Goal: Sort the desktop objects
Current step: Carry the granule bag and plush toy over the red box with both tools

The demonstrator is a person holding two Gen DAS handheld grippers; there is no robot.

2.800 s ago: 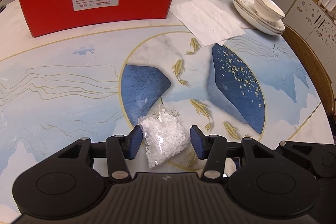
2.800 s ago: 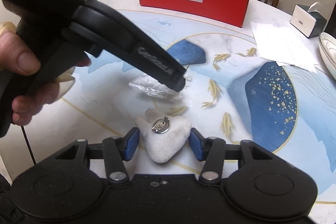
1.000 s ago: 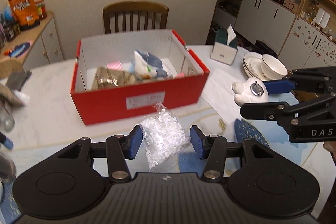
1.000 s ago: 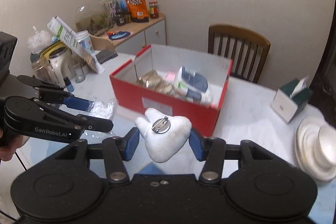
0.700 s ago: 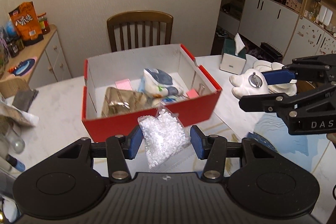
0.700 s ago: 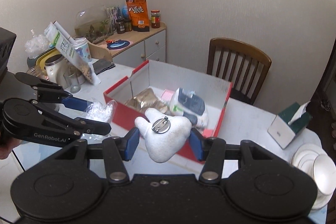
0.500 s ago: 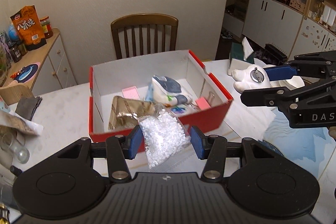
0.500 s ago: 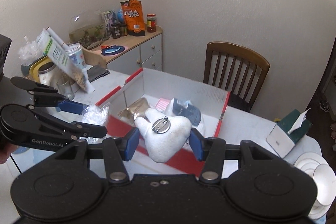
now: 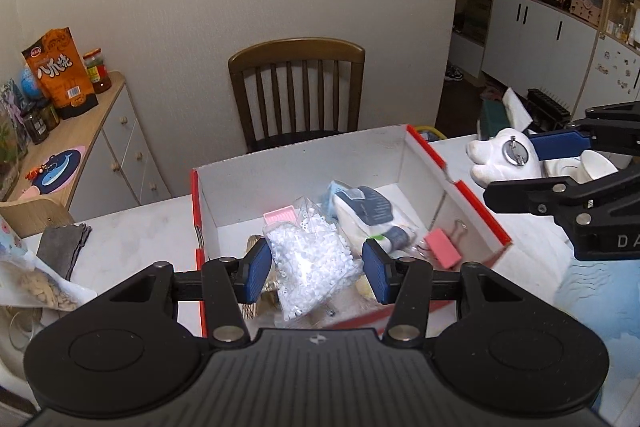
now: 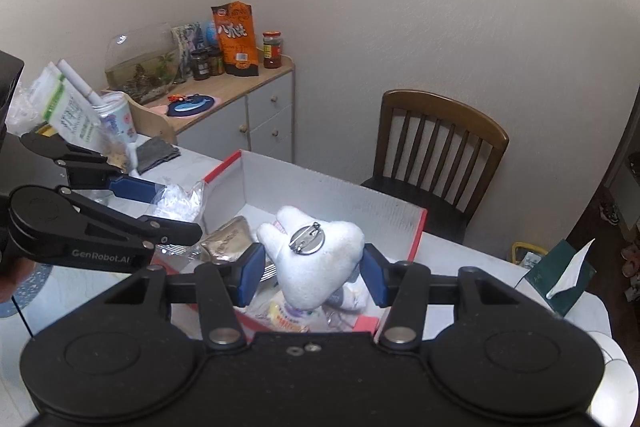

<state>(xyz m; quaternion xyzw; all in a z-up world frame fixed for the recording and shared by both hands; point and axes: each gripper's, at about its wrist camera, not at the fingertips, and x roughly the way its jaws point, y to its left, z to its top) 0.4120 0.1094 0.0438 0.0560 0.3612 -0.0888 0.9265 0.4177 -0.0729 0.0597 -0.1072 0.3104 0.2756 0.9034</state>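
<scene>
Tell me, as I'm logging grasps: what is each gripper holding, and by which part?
Left gripper: bag of white beads, pinched across its sides. Right gripper: white plush brooch, clamped across its wide body.

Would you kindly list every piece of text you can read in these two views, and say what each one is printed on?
"GenRobot.AI": on the left tool's arm, seen from the right wrist view.
"DA", cut off by the frame edge: on the right tool's arm, seen from the left wrist view.
"八爪烧": on the orange snack bag; its smaller print is too small to read.
Green-and-white packet: print blurred, unreadable.
Jar label: too small to read.
</scene>
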